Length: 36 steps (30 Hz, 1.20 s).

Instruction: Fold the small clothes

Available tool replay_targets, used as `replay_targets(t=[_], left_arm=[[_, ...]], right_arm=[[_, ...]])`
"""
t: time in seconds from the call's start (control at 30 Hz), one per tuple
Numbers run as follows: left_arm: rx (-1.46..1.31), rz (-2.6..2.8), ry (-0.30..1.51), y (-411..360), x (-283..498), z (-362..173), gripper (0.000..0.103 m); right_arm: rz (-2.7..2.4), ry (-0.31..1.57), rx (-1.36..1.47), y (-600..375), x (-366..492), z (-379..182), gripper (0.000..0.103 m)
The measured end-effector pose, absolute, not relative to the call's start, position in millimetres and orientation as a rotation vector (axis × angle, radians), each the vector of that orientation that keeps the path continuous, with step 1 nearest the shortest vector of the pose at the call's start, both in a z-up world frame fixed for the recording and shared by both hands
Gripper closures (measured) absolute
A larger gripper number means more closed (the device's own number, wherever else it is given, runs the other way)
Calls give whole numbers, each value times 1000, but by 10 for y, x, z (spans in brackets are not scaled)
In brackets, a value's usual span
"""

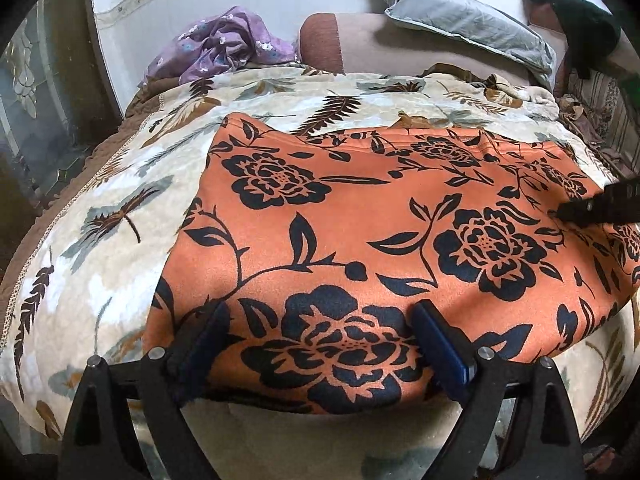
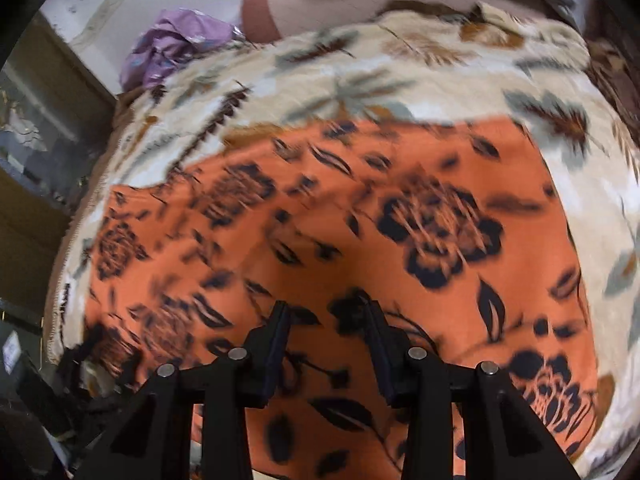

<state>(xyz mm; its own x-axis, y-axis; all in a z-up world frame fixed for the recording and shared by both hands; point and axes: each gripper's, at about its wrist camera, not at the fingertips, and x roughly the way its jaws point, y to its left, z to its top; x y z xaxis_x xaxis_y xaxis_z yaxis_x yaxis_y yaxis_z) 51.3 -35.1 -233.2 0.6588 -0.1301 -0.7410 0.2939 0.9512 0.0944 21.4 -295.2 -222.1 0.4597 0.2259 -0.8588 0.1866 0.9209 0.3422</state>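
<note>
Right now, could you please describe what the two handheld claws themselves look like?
Both are matt black frames with triangular cut-out struts and round silver pivot pins. The left claw has two flat fingers faced with dark blue pads. The right claw has the same build, its pads looking dark navy in the blurred view. No cables, markings or sleeves show.

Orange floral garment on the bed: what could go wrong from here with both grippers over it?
1. The left gripper straddles the orange floral garment at its near edge with jaws wide; closing could also pinch the plush blanket beneath.
2. The right wrist view is blurred, so the right gripper may land off target and rumple the flat cloth.
</note>
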Motion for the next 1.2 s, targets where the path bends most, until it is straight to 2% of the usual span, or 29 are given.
replay_targets(t=[0.17,0.63,0.87,0.97,1.07,1.2], left_arm=[[217,-237,813,-361,498,-2336,10],[233,-230,817,-379,499,-2353,9],[253,-211,841,-417,523,-2348,9],[264,-181,877,-460,548,-2320,9],[269,-122,947,-539,598,-2219,9],[217,-209,919,-776,473,-1964,9]], right_arm=[[16,1067,430,-2935,237,-2210,54],[2,1013,496,-2964,-7,-2190,54],[71,925,730,-3227,-437,-2062,53],[80,855,874,-3416,-758,-2074,45],[92,769,1024,-3621,-1058,-2144,44],[31,689,1112,-3869,-1298,-2221,44]])
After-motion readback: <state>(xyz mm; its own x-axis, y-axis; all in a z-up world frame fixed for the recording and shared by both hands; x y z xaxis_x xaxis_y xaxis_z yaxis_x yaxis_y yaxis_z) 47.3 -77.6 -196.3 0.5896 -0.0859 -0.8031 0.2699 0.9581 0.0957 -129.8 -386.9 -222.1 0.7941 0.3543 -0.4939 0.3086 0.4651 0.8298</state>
